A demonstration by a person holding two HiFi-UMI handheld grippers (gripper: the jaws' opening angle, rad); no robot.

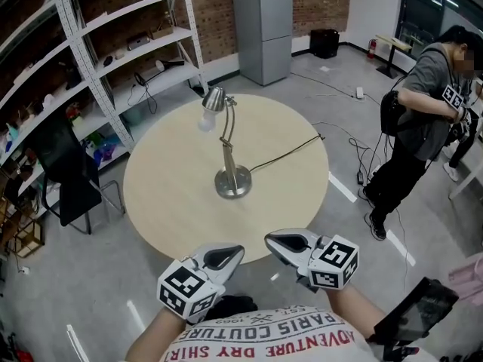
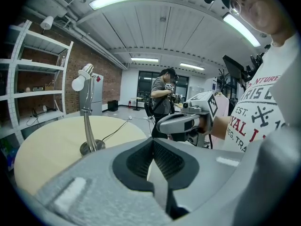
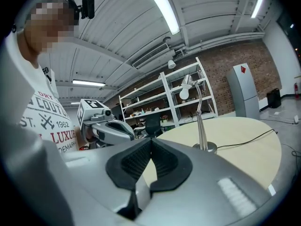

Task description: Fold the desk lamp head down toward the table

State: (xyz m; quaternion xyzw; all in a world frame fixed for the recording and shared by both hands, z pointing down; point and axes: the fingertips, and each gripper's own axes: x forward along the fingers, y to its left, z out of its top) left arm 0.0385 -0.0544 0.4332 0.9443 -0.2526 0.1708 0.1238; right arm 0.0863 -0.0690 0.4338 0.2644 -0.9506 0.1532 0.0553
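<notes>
The desk lamp (image 1: pixel 226 148) is seen standing upright near the middle of the round desk (image 1: pixel 166 202), with its base set flat and its head (image 1: pixel 213 99) raised high, tipped toward the shelving (image 1: pixel 113 47). Its cord (image 1: pixel 290 151) is trailed off the desk's far right edge. Both tools are held at the near rim, well apart from the lamp. The left tool (image 1: pixel 238 252) is shut tight with nothing gripped, and the right tool (image 1: pixel 270 240) is likewise closed on nothing, the two tips angled toward each other.
</notes>
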